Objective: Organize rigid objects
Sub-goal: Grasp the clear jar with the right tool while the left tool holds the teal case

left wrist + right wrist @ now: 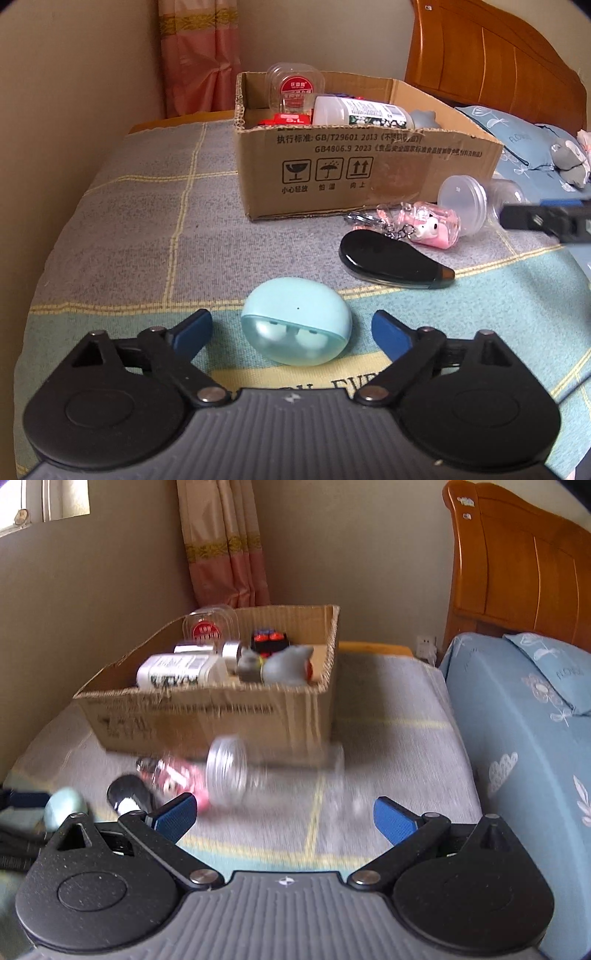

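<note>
A light blue earbud case (295, 321) lies on the checked blanket, between the open fingers of my left gripper (291, 332), which do not touch it. Behind it lie a black teardrop-shaped device (388, 262), a pink keychain charm (432, 227) and a clear plastic jar (463, 208) on its side. An open cardboard box (332, 166) holds several items. My right gripper (284, 818) is open and empty, just short of the clear jar (229, 771); the view is blurred. The box (221, 716) stands behind the jar.
A white bottle (358, 110) and a clear red-labelled container (295, 86) lie in the box. A blue pillow (524, 738) and a wooden headboard (517, 561) are on the right. A curtain (225, 542) and wall stand behind. The right gripper's tip shows in the left wrist view (546, 218).
</note>
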`<state>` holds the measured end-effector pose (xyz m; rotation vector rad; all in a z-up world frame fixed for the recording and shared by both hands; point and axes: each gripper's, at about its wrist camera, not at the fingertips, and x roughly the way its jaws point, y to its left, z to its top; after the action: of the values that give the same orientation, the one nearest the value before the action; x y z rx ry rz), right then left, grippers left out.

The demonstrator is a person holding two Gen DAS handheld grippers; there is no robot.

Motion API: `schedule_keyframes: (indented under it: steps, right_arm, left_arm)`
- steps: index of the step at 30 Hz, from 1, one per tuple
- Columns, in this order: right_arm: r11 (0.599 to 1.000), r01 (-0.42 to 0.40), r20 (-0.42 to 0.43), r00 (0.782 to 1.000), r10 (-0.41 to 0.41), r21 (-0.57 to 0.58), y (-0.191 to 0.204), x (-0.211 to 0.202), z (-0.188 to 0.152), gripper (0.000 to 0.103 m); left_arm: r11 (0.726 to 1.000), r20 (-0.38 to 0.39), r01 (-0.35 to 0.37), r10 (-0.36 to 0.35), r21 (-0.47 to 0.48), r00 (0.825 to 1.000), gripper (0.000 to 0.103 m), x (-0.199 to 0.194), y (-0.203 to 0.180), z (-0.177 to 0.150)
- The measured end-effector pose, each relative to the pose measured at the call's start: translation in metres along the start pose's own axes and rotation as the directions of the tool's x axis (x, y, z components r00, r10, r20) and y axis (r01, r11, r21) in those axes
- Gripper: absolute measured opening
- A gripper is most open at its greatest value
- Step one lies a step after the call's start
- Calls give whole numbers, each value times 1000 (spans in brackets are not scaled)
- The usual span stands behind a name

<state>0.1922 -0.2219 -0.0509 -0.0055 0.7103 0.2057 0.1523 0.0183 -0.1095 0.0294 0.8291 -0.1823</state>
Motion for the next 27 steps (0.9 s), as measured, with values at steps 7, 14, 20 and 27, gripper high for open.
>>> schedule_keyframes:
  steps: [7, 14, 20, 27]
  right_arm:
    - [999, 48, -3, 999, -48, 16, 13, 25, 12, 103]
    - [995, 104, -40, 994, -104, 6, -3, 30, 3, 103]
    - [996, 73, -92, 993, -77, -50, -16, 37, -12, 103]
    - [996, 44, -29, 999, -46, -74, -20, 36, -20, 103]
  left_arm:
    - [1000, 0, 4, -4, -1, 1000, 101, 2, 3, 1]
    - [1000, -2, -1, 1, 5, 1000, 101, 2, 3, 0]
    - [999, -3, -19, 19, 31, 1000, 102, 3, -1, 1]
    - [999, 20, -7, 6, 40, 1000, 102, 1, 0, -3]
